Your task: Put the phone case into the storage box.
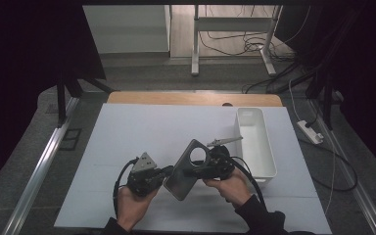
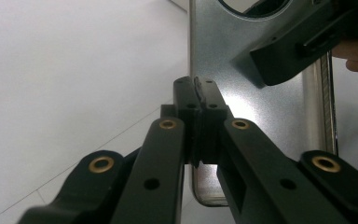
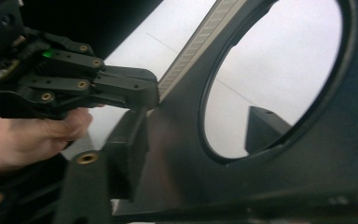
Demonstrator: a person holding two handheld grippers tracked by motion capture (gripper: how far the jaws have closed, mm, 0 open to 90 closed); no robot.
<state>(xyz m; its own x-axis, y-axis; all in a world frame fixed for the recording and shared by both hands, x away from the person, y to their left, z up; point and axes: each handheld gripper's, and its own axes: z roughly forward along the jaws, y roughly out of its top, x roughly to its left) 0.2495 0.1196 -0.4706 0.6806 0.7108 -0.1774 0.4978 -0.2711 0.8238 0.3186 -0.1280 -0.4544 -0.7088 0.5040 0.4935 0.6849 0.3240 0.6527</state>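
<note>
A grey metal plate (image 1: 180,180) with a round hole is held tilted above the white table sheet (image 1: 137,127). My left gripper (image 1: 169,171) is shut on the plate's lower left edge; in the left gripper view its jaws (image 2: 198,93) pinch the thin rim of the plate (image 2: 247,98). My right gripper (image 1: 192,169) comes in from the right and straddles the plate (image 3: 177,135) near the hole. One finger (image 3: 126,149) stands in front of the plate and the other shows through the hole, with a gap behind the metal. The right gripper view also shows the left gripper (image 3: 149,93) on the plate's ridged edge.
A white rectangular bin (image 1: 270,166) stands at the right of the sheet. A thin silvery item (image 1: 223,141) lies beside its left wall. Beyond the sheet are a wooden table edge (image 1: 191,99), desk legs and cables on the floor.
</note>
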